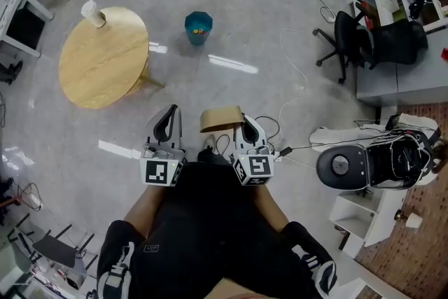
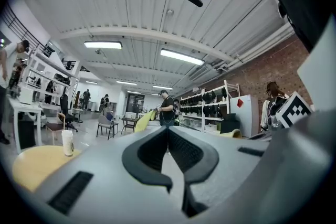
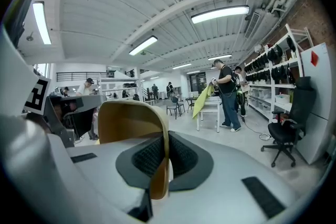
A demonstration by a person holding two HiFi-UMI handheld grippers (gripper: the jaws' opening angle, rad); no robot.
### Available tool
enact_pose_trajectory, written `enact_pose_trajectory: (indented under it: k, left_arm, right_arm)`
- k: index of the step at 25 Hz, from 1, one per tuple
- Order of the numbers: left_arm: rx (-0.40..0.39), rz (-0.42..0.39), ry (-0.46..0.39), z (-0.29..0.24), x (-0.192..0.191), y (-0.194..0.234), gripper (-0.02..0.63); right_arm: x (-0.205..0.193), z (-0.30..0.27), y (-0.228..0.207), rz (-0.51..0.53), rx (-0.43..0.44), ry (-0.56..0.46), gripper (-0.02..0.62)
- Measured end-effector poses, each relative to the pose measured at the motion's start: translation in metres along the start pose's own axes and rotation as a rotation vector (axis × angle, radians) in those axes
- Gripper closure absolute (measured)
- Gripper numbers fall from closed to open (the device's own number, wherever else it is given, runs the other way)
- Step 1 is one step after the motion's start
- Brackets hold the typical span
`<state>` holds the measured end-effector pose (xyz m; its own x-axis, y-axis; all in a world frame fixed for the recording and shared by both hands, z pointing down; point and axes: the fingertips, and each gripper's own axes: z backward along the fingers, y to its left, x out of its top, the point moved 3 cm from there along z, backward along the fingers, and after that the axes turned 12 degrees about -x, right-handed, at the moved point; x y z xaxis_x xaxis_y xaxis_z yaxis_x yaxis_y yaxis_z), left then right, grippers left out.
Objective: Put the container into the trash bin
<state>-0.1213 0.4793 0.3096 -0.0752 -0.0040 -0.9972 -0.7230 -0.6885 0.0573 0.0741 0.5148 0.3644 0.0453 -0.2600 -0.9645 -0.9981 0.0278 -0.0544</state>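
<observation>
A tan, shallow paper container [image 1: 220, 118] hangs over the grey floor, held by its rim. My right gripper [image 1: 246, 124] is shut on that rim; in the right gripper view the container's wall [image 3: 128, 120] stands upright between the black pads, left of my right gripper [image 3: 167, 139]. My left gripper [image 1: 168, 119] is beside it on the left, shut with nothing in it [image 2: 167, 131]. The teal trash bin [image 1: 199, 27] stands on the floor farther ahead, with some bits inside.
A round wooden table [image 1: 103, 56] with a white cup [image 1: 92, 12] stands ahead on the left. A black office chair [image 1: 346, 38] and desks are at the right. Cables [image 1: 294, 73] trail over the floor, and a white and black machine [image 1: 371, 161] sits at my right.
</observation>
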Motion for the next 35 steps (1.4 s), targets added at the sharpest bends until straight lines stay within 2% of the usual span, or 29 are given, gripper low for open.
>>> enact_pose_trajectory:
  k: [10, 15, 24, 31, 35]
  left_arm:
    - [0.048, -0.007, -0.006, -0.039, 0.001, -0.039, 0.594]
    - [0.056, -0.023, 0.027, -0.050, -0.006, -0.038, 0.594]
    - [0.058, 0.002, 0.056, -0.108, -0.027, 0.012, 0.594]
    - [0.039, 0.025, 0.037, -0.188, -0.017, 0.079, 0.594]
    - [0.027, 0.034, 0.038, -0.231, -0.009, 0.132, 0.594]
  right_arm:
    - [-0.003, -0.012, -0.057, 0.002, 0.056, -0.007, 0.565]
    - [-0.009, -0.031, -0.067, 0.006, 0.062, 0.024, 0.565]
    - [-0.009, -0.106, -0.073, 0.005, 0.060, 0.066, 0.565]
    - [0.027, -0.194, -0.076, 0.024, 0.046, 0.070, 0.565]
    - [0.051, -0.255, -0.071, 0.036, 0.029, 0.078, 0.565]
